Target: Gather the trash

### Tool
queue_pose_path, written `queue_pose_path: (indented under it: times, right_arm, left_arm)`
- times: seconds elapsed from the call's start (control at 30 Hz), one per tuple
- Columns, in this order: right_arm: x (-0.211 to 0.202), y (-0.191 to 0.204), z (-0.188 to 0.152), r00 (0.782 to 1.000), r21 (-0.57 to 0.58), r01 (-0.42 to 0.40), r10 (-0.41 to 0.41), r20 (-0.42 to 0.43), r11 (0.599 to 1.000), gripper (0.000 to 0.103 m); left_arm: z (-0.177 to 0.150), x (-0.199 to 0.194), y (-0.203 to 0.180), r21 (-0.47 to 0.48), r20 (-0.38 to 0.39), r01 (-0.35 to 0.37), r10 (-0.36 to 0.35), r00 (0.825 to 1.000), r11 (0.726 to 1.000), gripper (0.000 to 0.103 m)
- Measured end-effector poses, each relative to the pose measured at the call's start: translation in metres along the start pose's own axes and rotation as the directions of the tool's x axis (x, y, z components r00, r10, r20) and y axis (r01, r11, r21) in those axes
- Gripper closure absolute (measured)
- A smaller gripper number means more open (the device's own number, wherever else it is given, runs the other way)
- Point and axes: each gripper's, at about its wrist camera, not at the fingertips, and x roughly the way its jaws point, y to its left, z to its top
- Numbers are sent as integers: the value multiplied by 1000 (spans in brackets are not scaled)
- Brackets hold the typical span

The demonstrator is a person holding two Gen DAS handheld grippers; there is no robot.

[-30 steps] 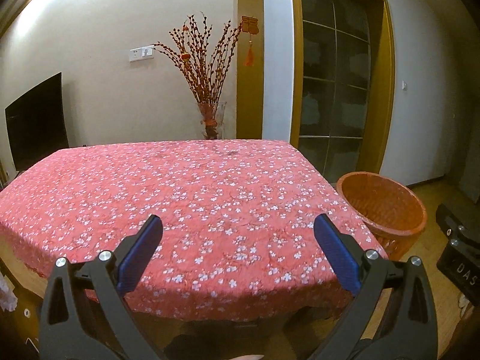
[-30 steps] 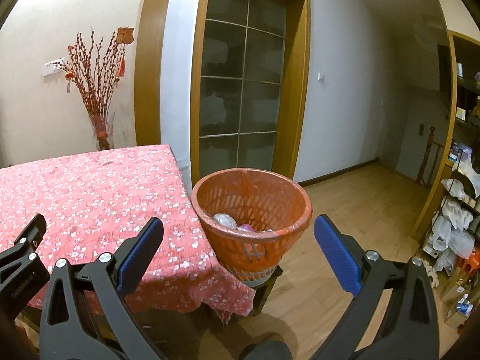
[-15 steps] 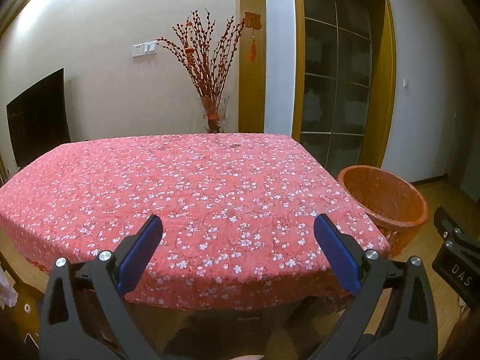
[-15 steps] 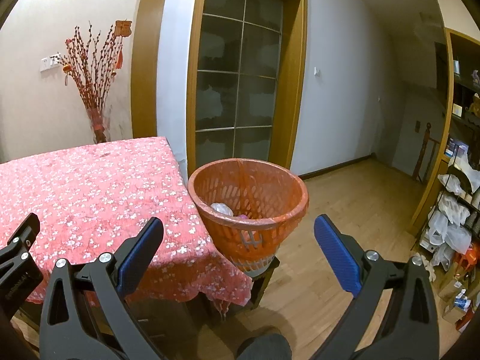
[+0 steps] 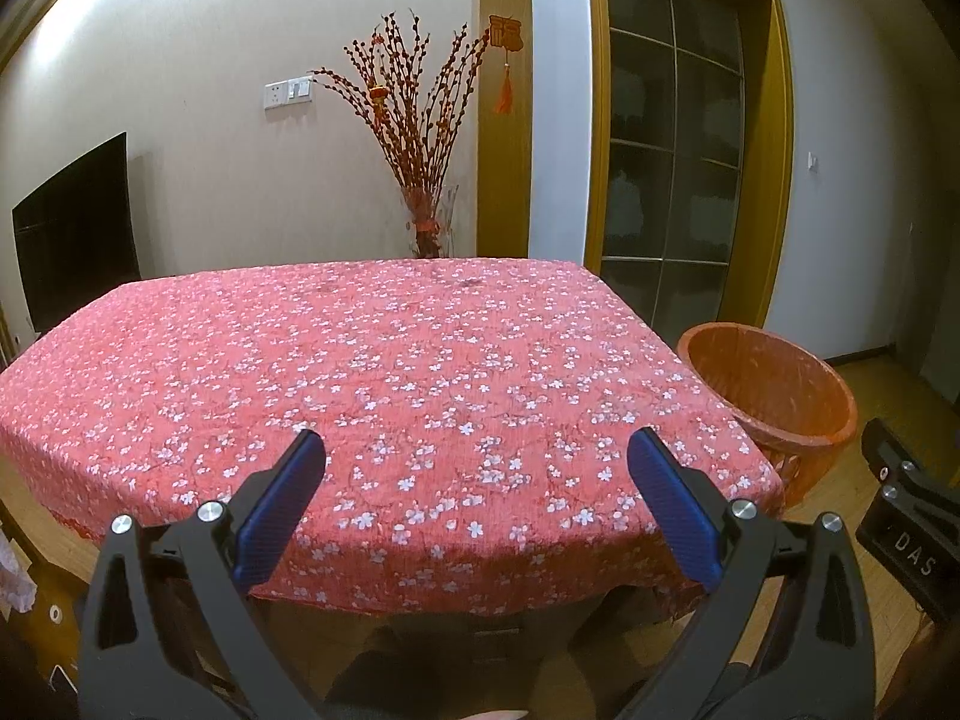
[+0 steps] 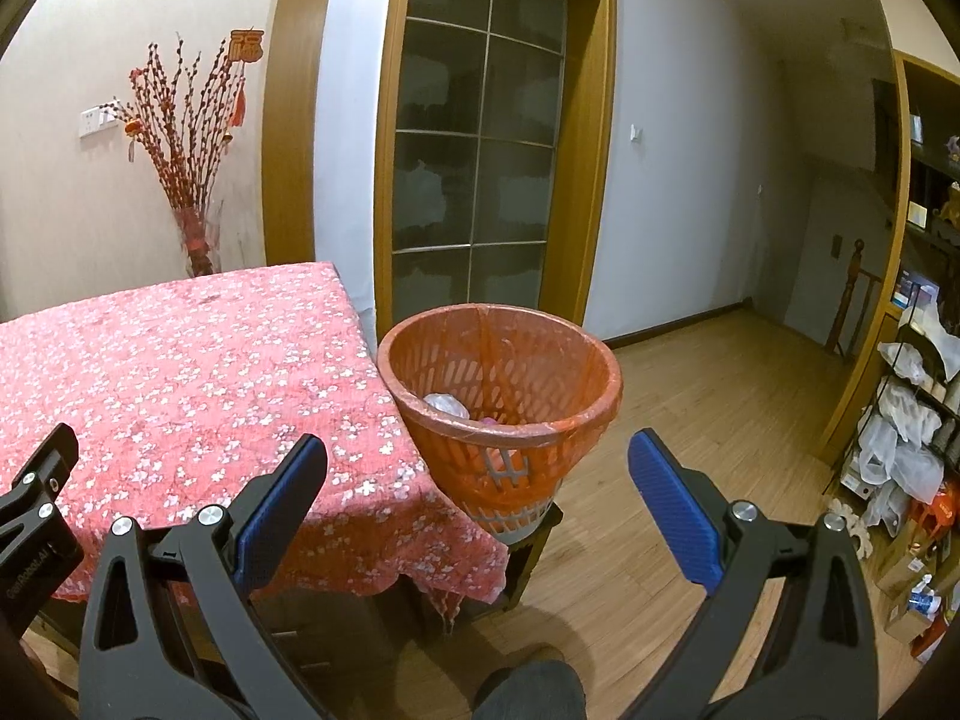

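An orange slatted trash basket (image 6: 510,438) lined with a red bag stands on a low dark stool at the table's right corner; white and pink crumpled trash (image 6: 447,403) lies inside. The same basket (image 5: 774,396) shows at the right of the left wrist view. My left gripper (image 5: 477,450) hangs open over the near edge of the table (image 5: 384,372), which wears a red flowered cloth with nothing on it. My right gripper (image 6: 477,450) is open, held in front of and above the basket, holding nothing.
A vase of red twigs (image 5: 420,144) stands behind the table by the wall. A dark TV (image 5: 72,228) is at the left. A glass door (image 6: 480,180) lies behind the basket. Shelves with bags and boxes (image 6: 912,432) line the right. Wood floor (image 6: 690,420) stretches right.
Both grippers have drawn back and risen slightly: the table and basket sit lower and farther in each view. Both stay open.
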Motion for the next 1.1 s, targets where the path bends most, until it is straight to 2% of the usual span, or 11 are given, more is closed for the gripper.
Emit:
queue_pose_path:
  times: [1.1]
  right_arm:
    - [0, 1, -1, 1000, -1, -4, 4, -2, 1000, 3]
  left_arm:
    - [-2, -1, -1, -6, -2, -2, 2, 1000, 1000, 4]
